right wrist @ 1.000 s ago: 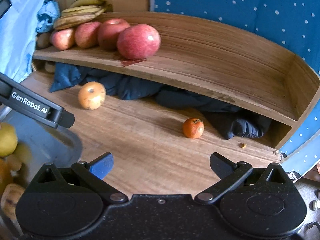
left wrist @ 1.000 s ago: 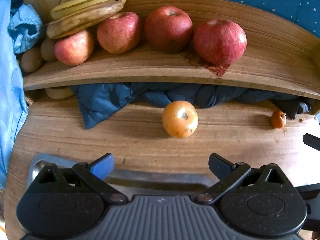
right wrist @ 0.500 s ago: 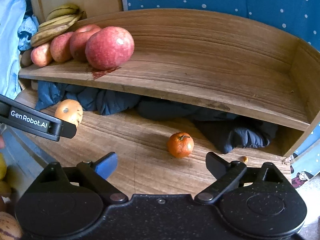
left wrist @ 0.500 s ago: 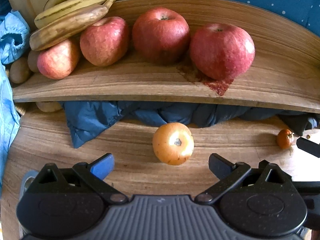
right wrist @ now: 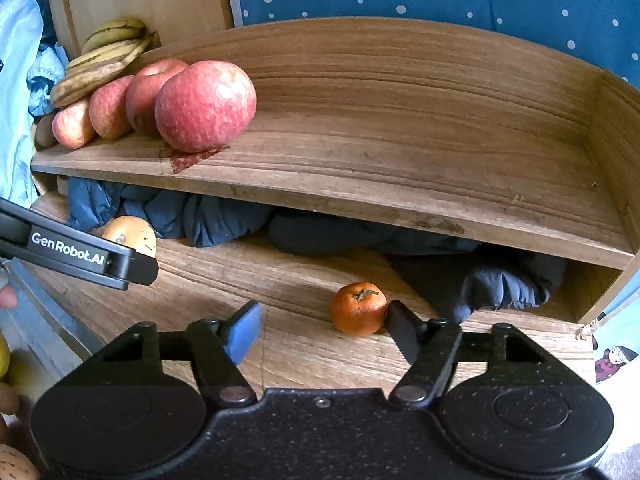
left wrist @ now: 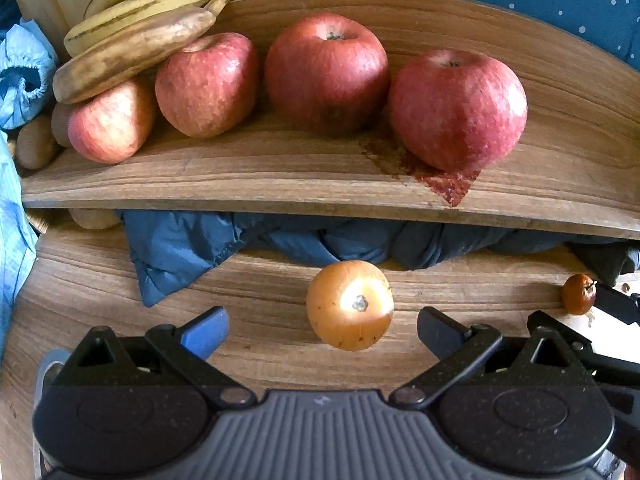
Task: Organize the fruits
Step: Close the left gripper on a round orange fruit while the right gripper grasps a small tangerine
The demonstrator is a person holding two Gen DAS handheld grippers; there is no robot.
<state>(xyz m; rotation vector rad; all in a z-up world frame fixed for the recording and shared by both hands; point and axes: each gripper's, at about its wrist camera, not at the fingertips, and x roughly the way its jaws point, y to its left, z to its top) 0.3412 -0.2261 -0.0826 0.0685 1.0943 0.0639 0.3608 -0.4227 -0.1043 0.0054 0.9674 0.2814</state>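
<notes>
Left claw (left wrist: 322,326) gapes wide, empty, just short of the yellow fruit (left wrist: 350,304) on the tabletop (left wrist: 260,280); apples (left wrist: 326,72) and bananas (left wrist: 140,28) already shelved. Right claw (right wrist: 320,326) also wide apart, one fingertip at the small orange (right wrist: 358,309). Two fruits left.

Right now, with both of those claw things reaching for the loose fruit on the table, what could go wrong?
1. The right gripper is off-centre: one fingertip sits right by the small orange, so closing may nudge it away rather than pinch it.
2. The yellow-orange fruit is round, lying between the left gripper's open fingers, so it could roll into the blue cloth.
3. Lifting either fruit may bump the shelf edge overhead.
</notes>
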